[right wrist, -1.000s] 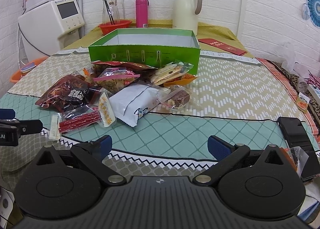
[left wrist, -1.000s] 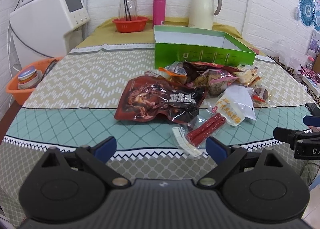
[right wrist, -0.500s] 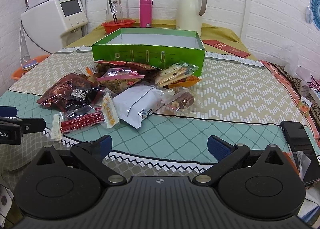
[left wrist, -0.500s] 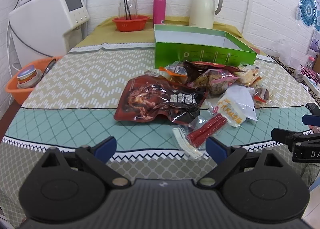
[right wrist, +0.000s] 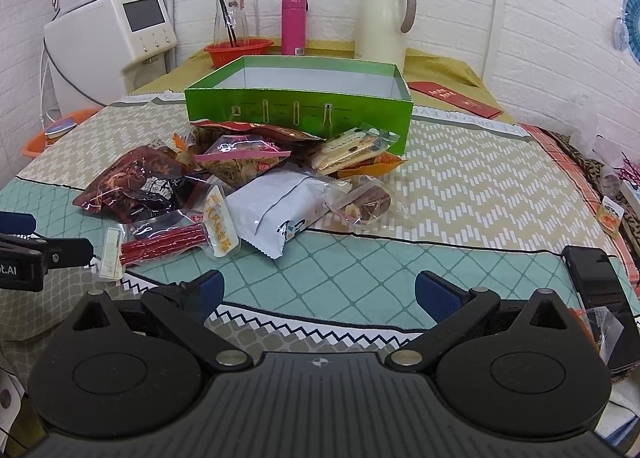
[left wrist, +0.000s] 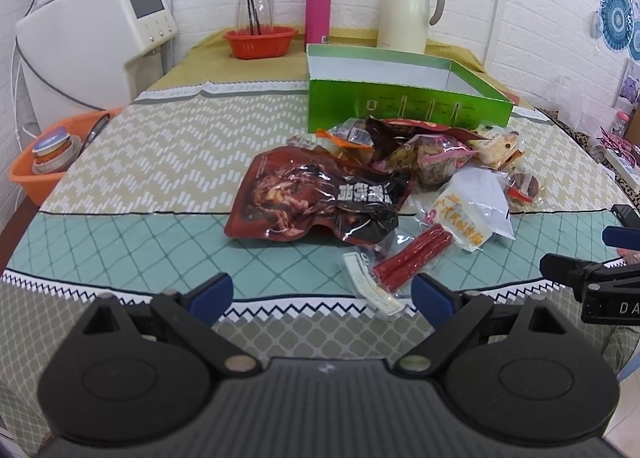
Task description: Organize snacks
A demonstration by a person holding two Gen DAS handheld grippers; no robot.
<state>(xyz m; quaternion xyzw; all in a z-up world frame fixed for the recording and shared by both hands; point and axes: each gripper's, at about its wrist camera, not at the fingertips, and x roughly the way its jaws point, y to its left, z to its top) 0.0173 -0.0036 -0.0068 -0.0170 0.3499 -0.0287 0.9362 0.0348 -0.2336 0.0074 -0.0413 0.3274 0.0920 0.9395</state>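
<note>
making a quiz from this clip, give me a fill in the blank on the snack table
1. The open box behind the snack pile is coloured ____.
2. The left gripper and right gripper both have their jaws ____.
3. The red sausage sticks lie in a ____ wrapper near the table's front edge.
4. The flask beside the cream jug is coloured ____.

Missing words: green; open; clear; pink

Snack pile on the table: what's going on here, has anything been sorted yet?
Nothing is sorted yet. The snack packets lie heaped on the tablecloth in front of the green box, whose visible inside looks empty. The left gripper and right gripper hover near the table's front edge, both open and holding nothing. The red sausage sticks lie closest to the left one.
</note>
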